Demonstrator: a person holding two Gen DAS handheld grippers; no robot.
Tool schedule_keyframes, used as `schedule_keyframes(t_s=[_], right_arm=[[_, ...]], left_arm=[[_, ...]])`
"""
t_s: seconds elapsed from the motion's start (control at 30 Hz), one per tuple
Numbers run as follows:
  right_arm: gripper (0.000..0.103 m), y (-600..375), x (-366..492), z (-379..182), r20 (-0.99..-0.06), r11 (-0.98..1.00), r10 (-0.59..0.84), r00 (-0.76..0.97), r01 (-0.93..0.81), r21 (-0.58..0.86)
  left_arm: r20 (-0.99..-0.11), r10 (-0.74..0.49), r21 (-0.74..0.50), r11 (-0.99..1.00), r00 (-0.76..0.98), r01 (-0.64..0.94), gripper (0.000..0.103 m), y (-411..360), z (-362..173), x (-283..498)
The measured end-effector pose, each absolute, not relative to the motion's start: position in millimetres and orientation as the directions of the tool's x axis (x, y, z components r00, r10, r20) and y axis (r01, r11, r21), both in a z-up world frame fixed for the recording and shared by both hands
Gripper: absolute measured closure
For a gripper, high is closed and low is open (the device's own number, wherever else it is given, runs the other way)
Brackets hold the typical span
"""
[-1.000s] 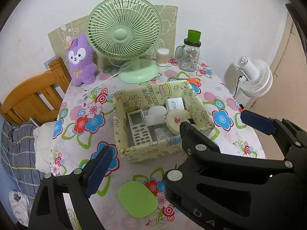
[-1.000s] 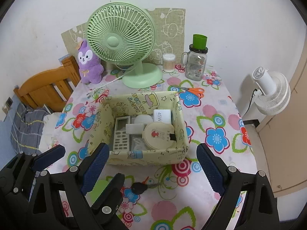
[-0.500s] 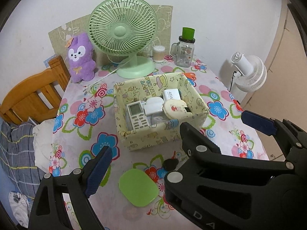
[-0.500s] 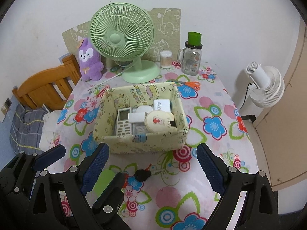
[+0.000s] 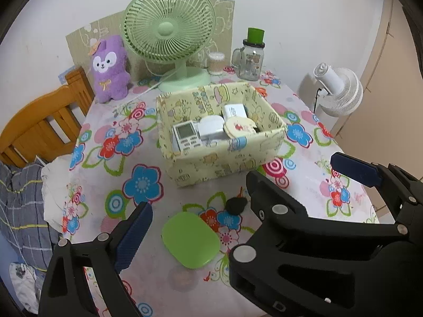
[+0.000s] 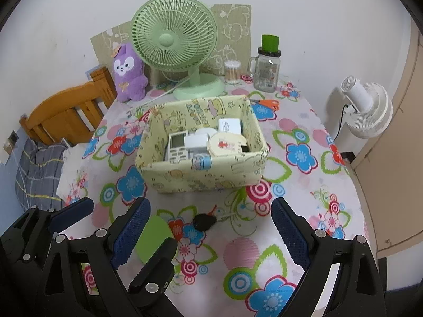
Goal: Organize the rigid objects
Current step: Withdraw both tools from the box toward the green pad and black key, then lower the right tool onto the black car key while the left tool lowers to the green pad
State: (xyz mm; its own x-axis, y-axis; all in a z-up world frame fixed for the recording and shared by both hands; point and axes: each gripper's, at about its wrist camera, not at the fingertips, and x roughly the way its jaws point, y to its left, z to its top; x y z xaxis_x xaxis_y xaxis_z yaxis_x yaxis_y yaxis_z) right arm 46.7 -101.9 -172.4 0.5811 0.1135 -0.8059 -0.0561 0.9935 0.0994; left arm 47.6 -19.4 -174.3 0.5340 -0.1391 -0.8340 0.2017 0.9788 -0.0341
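Both grippers are black plastic frames with silver screws, their fingers (image 6: 288, 233) faced with textured blue pads.

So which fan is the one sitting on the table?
The green fan, standing on the flowery table beside the purple plush. The white fan stands off the table's right edge.

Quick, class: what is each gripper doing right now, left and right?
Left gripper: jaws opening, nothing between them.
Right gripper: open, holding nothing.

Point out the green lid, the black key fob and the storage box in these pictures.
green lid (image 5: 191, 239), left wrist view, middle of its top face
black key fob (image 6: 204, 221), right wrist view, its body
storage box (image 6: 201, 175), right wrist view, near outer wall
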Motion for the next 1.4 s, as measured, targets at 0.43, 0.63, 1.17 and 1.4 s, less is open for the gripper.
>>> schedule_keyframes(t_s=[0.43, 0.63, 1.17, 1.4], right_arm=[[0.008, -98.0, 36.2, -209.0, -0.809, 0.993, 0.099, 0.579, -0.104, 0.047], [0.008, -96.8, 36.7, -227.0, -0.828, 0.992, 0.103, 0.552, -0.119, 0.044], [0.008, -93.2, 35.6, -271.3, -0.847, 0.989, 0.133, 0.514, -0.130, 0.076], [0.008, -91.4, 44.1, -284.5, -0.862, 0.988, 0.133, 0.490, -0.133, 0.076]], left_arm=[[-0.855, -0.126, -0.022, 0.978, 0.503, 0.207, 0.007, -20.8, -215.2, 36.7], [-0.862, -0.126, -0.031, 0.980, 0.490, 0.197, 0.007, -19.6, -232.7, 34.6], [-0.879, -0.092, 0.012, 0.977, 0.468, 0.214, 0.007, -19.1, -271.7, 32.4], [-0.883, -0.065, 0.044, 0.975, 0.466, 0.219, 0.007, -17.6, -284.4, 41.2]])
